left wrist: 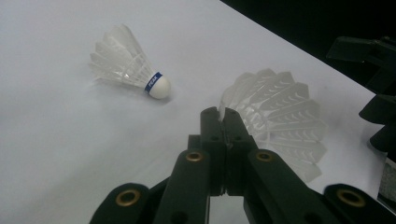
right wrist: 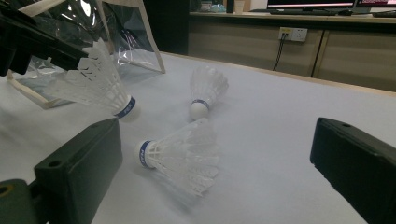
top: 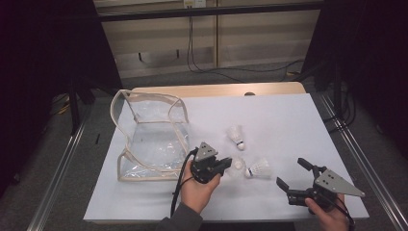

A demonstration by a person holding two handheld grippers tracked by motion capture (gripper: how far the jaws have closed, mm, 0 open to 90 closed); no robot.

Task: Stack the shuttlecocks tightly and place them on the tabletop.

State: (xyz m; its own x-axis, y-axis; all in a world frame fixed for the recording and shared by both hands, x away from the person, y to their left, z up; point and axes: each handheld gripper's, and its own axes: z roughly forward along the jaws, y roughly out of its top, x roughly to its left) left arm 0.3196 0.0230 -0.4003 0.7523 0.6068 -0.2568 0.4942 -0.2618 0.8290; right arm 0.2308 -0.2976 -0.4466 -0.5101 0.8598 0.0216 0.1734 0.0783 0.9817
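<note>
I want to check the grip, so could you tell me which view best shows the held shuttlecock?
The left gripper view: the held shuttlecock has its feather rim pinched. The right gripper view shows its side; the high view shows it small.

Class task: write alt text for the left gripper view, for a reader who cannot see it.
The left gripper, jaws shut, pinches the feather edge of a white shuttlecock above a white table. A second shuttlecock lies on its side farther off, cork tip toward the camera, with a blue band. Part of the right gripper shows at the right edge.
</note>
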